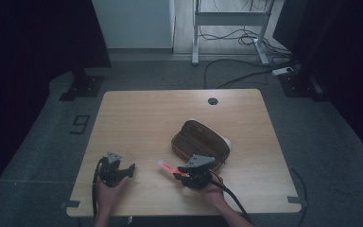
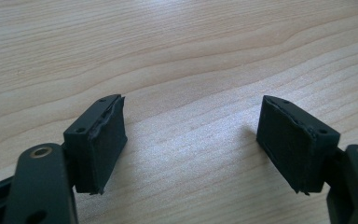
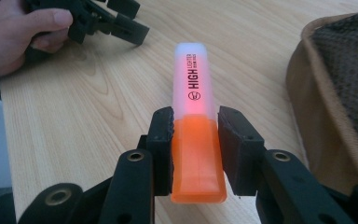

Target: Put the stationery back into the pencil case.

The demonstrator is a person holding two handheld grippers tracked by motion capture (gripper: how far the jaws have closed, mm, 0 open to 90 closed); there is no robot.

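Highlighter [image 3: 196, 140] between right tool [image 3: 196, 149] pads

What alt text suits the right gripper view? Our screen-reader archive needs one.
The right gripper clamps an orange highlighter between its black jaws above a wooden table, with a brown pencil case at right.

You're working in a dim lab or office: a lone wooden desk [image 1: 137, 123] on grey carpet [image 1: 47, 137], cables [image 1: 246, 38] trailing under a far frame table [image 1: 229, 19].
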